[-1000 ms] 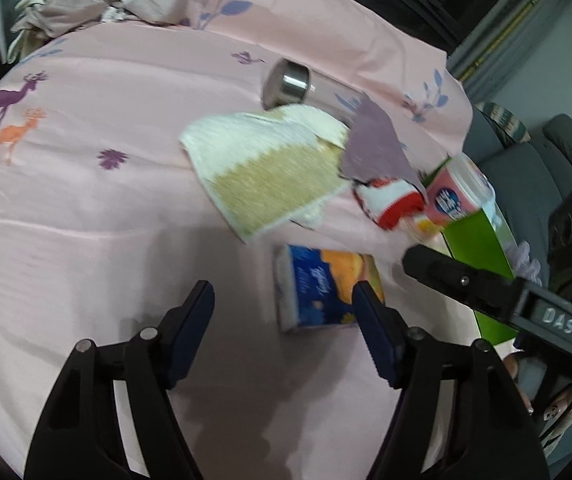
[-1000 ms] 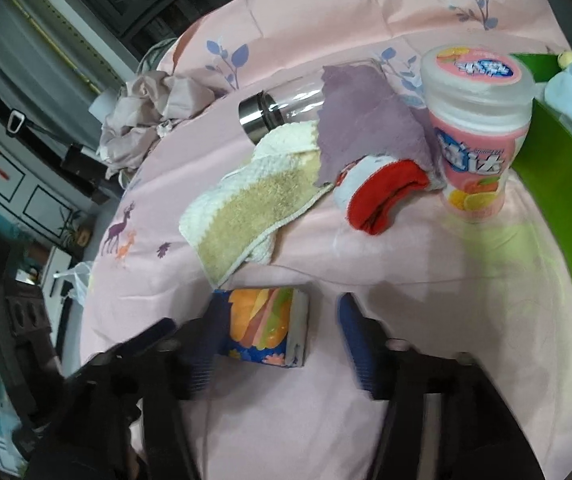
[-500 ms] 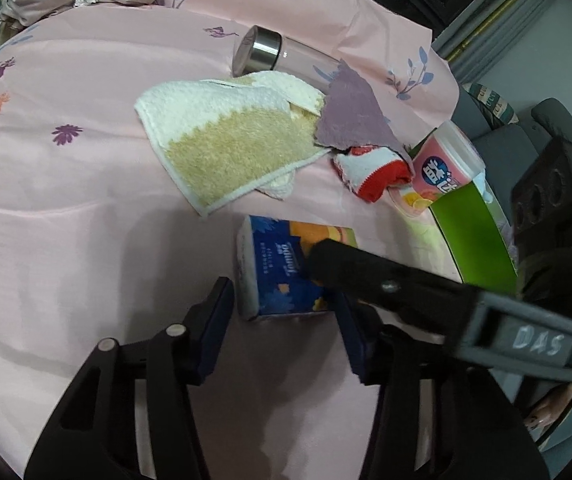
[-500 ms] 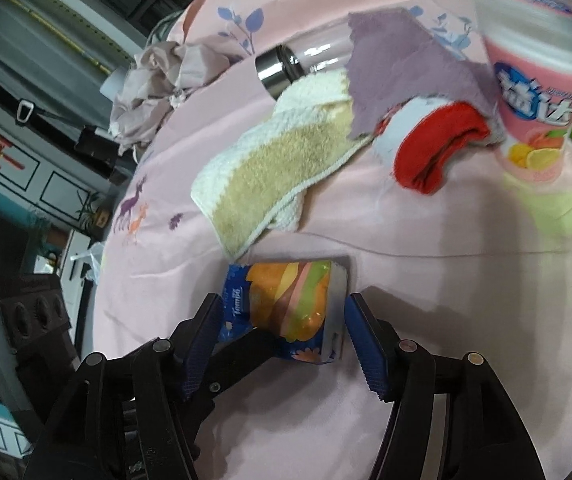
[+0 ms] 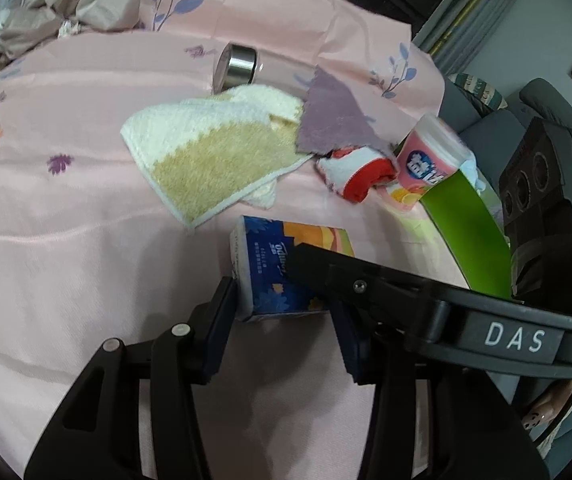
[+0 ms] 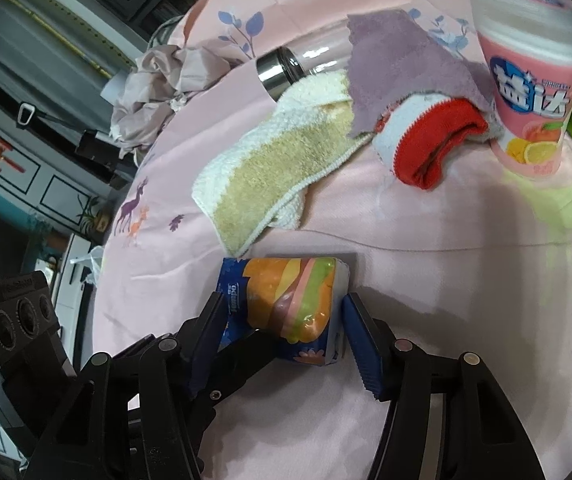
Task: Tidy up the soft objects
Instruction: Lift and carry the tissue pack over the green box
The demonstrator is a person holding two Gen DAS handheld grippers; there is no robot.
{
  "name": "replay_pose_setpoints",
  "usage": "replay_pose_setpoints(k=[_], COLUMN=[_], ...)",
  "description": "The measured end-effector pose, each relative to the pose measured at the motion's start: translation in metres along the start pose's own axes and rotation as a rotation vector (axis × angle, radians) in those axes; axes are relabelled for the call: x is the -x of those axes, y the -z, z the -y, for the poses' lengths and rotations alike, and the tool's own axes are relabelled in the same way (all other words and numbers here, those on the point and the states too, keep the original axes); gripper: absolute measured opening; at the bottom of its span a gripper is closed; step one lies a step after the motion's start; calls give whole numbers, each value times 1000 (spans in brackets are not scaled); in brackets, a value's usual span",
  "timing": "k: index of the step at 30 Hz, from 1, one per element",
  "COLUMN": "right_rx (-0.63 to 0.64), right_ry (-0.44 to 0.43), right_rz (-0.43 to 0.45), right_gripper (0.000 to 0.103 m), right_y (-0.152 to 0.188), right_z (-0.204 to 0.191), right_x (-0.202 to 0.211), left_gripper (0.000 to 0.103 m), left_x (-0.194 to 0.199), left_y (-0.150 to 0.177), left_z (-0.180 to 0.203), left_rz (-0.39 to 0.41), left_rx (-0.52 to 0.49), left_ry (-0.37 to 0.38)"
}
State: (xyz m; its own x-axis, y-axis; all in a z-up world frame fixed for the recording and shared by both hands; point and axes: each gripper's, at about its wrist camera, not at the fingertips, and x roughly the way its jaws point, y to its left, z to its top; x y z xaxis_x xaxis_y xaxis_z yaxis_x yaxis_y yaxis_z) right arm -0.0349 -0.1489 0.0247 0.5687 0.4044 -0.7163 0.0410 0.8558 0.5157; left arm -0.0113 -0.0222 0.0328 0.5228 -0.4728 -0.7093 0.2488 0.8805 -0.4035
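Right wrist, tissue pack (image 6: 286,304) lengthwise toward camera, seemingly

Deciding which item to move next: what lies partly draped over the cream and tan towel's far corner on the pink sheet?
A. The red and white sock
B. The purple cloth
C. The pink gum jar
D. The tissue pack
B. The purple cloth overlaps the far corner of the cream and tan towel, while the tissue pack lies apart, nearer the grippers.
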Motion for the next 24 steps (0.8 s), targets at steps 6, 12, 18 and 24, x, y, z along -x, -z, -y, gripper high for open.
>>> replay_pose_setpoints(k=[6,12,18,24], right_rx=[55,106,131,124], right_ry=[7,19,20,85], right_rz=[72,174,314,436], right_gripper=[62,62,62,62], right_y=[-2,-8,-12,-9], right_z=[-16,-31,-33,-23], right_x=[20,56,112,163], left_gripper=[45,45,45,45], left_x=[18,43,67,75], left_y=[-2,-13,-23,-31], left_z=[9,34,78,124], left_rz=[82,178,268,300], left_rx=[-33,-95,-192,-289], left_ry=[25,44,63,143])
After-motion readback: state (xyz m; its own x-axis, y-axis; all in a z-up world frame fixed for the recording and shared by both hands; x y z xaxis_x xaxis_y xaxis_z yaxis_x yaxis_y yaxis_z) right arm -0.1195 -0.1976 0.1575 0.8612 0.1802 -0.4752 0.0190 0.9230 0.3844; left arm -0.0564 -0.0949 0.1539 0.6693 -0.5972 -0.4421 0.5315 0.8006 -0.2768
